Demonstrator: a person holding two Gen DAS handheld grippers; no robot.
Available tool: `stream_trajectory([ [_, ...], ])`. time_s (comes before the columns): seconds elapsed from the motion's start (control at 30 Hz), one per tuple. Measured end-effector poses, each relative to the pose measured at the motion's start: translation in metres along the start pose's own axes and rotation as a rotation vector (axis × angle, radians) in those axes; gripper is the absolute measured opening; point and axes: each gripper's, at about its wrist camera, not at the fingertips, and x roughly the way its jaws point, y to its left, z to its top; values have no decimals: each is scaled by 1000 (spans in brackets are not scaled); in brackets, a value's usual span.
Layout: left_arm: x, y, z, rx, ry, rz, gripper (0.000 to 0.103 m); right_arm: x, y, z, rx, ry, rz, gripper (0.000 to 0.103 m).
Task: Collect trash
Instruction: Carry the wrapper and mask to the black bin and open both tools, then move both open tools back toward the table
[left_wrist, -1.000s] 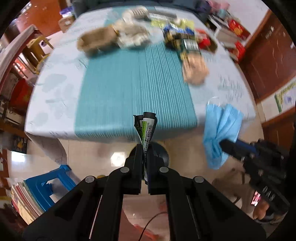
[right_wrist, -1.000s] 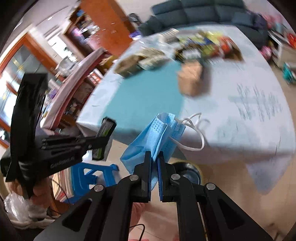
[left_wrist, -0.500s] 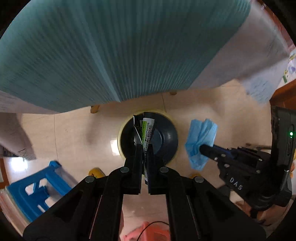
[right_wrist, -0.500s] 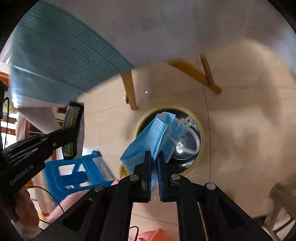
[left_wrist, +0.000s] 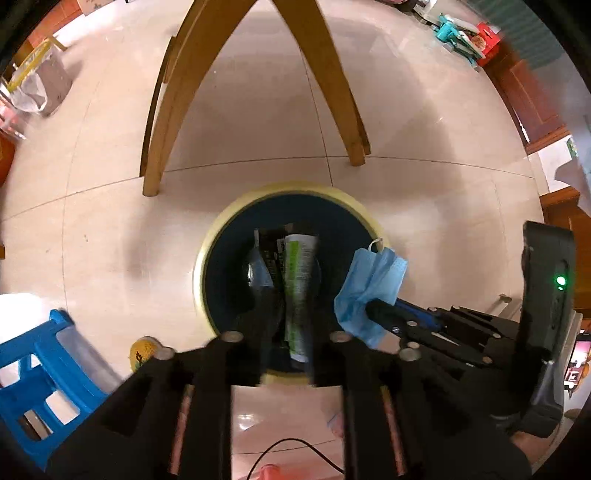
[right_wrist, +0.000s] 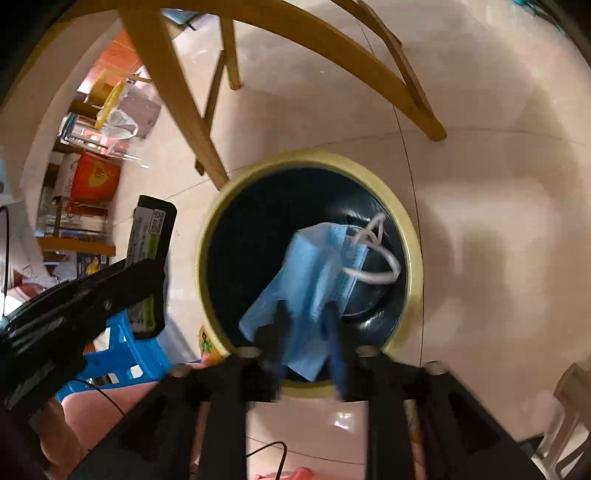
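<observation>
Both jaws just been parting over yellow-rimmed bin (right_wrist: 408, 236): left hand-held gripper (left_wrist: 286, 325) apart w/ green-label wrapper (left_wrist: 297, 280) loose between, right hand-held gripper (right_wrist: 306, 332) apart round blue face mask (right_wrist: 314, 280); risk: mask snagging on finger, or wrapper falling onto floor (left_wrist: 424, 184).

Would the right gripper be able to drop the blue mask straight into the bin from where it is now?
Probably yes. The right gripper hangs over the open mouth of the bin; its jaws have just been opening, with the blue mask loose between them. Nothing lies between mask and bin.
</observation>
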Motion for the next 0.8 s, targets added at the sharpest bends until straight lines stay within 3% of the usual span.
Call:
stream_trajectory([
  [0.03,1,2,0,-3,0,-4,31,3,-3,1,11,-4,9,43],
  [0.1,6,1,-1,-15,-10,13,53,8,-9,-1,26,-2,20,47],
  [0.17,4,2,-2,-27,-14,20,61,9,-8,-1,25,-2,19,48],
  [0.47,-19,23,6,-55,-27,45,63,-23,28,9,40,-27,-12,51],
  [0.8,-130,46,-30,-72,14,93,63,-152,92,7,-29,-70,-22,51],
])
